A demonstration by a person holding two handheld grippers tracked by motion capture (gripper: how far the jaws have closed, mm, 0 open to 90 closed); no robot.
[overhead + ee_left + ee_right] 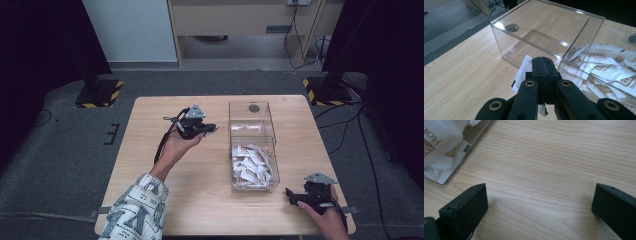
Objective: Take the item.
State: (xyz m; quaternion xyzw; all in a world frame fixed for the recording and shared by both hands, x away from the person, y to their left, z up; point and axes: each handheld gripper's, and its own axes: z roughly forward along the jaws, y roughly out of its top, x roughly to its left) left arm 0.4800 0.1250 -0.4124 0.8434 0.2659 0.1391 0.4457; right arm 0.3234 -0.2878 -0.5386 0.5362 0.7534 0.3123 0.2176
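Desk (165,200): pale wood under clear box (252,145)
Left claw (212,129): pinched sachet (524,71) at 9 o'clock of box
Right claw (292,196): wide, empty
Risk: thin sachet could slip

A wooden table (165,200) stands on grey carpet (60,165). Beyond its far-left corner sits a black stand base with yellow-and-black striped edging (100,93), and a matching base (325,92) sits beyond the far-right corner. Behind them are a white panel (132,30) and a light wooden cabinet (240,20) with cables (295,45) hanging beside it. Dark curtains (35,50) flank both sides. A black cable (365,145) runs along the carpet off the table's right edge.
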